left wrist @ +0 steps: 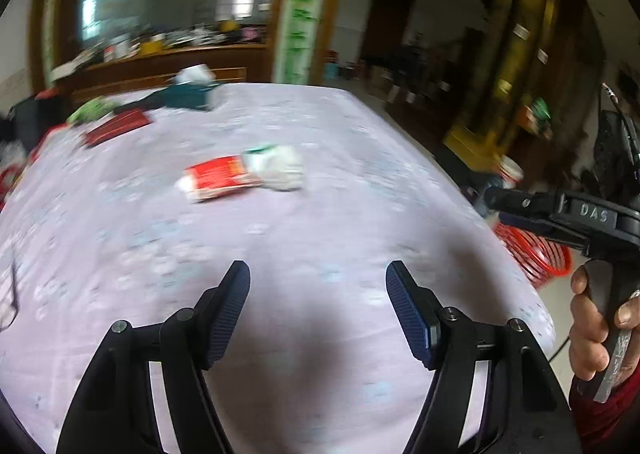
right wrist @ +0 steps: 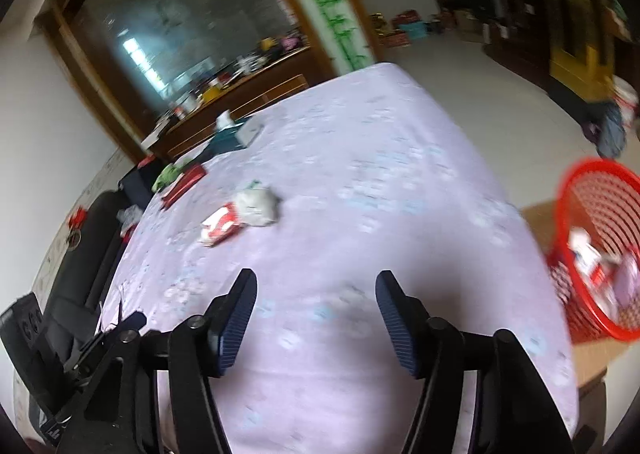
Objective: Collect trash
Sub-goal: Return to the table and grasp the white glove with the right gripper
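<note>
Both jaws were spread wide and empty, so we could knock the red wrapper (left wrist: 218, 177) and white wad (left wrist: 280, 168) off the table (left wrist: 360, 158), missing the red basket (right wrist: 596, 250).

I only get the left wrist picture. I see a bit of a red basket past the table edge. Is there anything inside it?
Observer: Yes. The right wrist view looks into the red basket, and white and red scraps already lie inside.
Operator: What is the basket standing on?
Observer: It sits on a brown cardboard sheet on the floor, beside the table.
Operator: Is the right claw holding trash?
Observer: No. The right claw is open and empty above the cloth.
Operator: What is left of the table, low down?
Observer: A dark seat stands against the table's left side, which your view hardly shows.
</note>
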{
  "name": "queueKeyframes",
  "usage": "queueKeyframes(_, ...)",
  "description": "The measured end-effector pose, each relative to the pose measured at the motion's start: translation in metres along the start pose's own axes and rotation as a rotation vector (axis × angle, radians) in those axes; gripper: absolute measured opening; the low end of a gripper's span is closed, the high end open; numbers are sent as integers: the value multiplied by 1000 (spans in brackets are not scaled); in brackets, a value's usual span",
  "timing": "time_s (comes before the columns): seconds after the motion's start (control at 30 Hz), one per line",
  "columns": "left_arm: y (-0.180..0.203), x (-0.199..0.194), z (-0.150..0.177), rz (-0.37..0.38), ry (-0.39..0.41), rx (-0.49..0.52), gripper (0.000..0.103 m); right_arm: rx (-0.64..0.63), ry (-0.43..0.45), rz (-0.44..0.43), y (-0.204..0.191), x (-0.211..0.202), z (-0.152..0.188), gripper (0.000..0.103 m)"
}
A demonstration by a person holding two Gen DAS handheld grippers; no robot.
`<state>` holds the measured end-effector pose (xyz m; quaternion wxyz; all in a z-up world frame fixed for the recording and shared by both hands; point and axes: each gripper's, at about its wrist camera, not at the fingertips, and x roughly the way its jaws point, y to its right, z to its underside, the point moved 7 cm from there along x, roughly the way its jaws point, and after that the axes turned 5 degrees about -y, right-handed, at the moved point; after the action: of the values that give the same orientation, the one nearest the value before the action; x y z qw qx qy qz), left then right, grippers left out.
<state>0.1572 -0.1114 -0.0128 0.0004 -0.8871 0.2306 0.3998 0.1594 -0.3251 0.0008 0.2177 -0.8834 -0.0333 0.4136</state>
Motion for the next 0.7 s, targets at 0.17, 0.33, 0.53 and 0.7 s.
queueKeyframes(0.17, -63, -10, -3, -40, 15, -90, 69, -80, -53, 12, -57, 55, -33, 76)
queueKeyframes(0.33, -97, -11, -11, -73, 20, -117, 70, -118, -104, 84, -75, 125, -57, 77)
queueKeyframes(0.53, -121, -4, -31, -94, 14, -131, 70, -78, -157, 86, -77, 191, -68, 76)
queueKeyframes(0.7, -128, 16, -60, -52, -6, -151, 71, -75, -209, 66, -77, 218, -61, 33)
